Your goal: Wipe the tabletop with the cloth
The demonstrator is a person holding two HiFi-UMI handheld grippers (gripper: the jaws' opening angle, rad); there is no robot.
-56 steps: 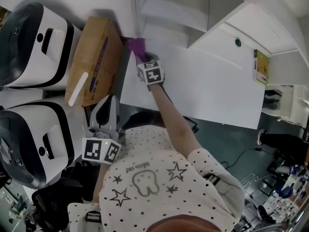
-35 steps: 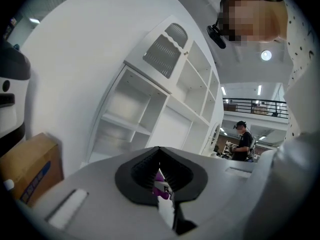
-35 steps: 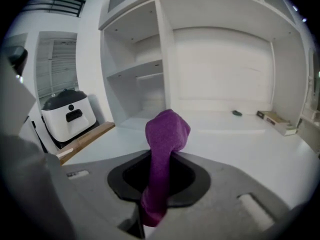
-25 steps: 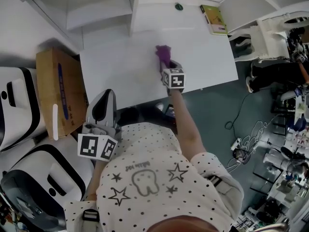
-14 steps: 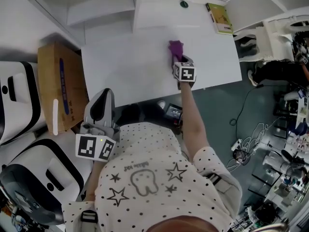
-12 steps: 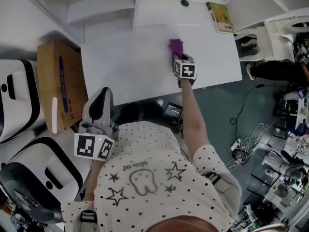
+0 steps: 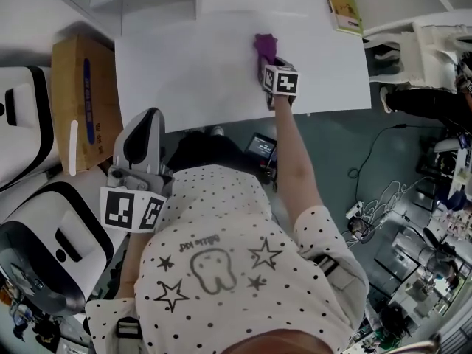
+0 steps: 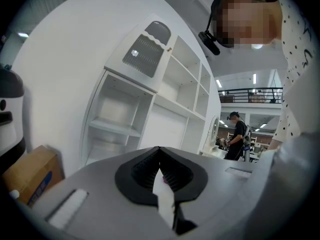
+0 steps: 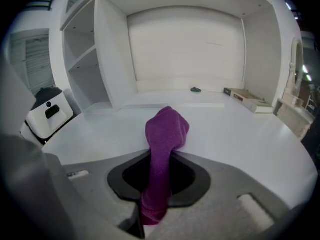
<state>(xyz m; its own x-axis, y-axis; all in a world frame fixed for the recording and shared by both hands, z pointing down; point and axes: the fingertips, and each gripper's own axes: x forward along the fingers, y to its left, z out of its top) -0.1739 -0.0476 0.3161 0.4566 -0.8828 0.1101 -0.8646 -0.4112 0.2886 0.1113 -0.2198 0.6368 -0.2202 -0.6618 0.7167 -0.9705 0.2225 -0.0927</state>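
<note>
One purple cloth (image 7: 265, 46) lies on the single white tabletop (image 7: 184, 65), right of its middle. The right gripper (image 7: 270, 63) is clamped on the cloth's near end (image 9: 166, 134) at the end of an outstretched arm. The left gripper (image 7: 144, 118) is held back near the body, off the table, its jaws together on nothing. One cardboard box (image 7: 81, 102) and two white machines (image 7: 22, 116) stand at the left.

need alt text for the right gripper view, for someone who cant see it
The right gripper is shut on a purple cloth whose bunched end meets the white tabletop. Behind stand white shelves; a book and a small dark object lie at the table's back edge.
</note>
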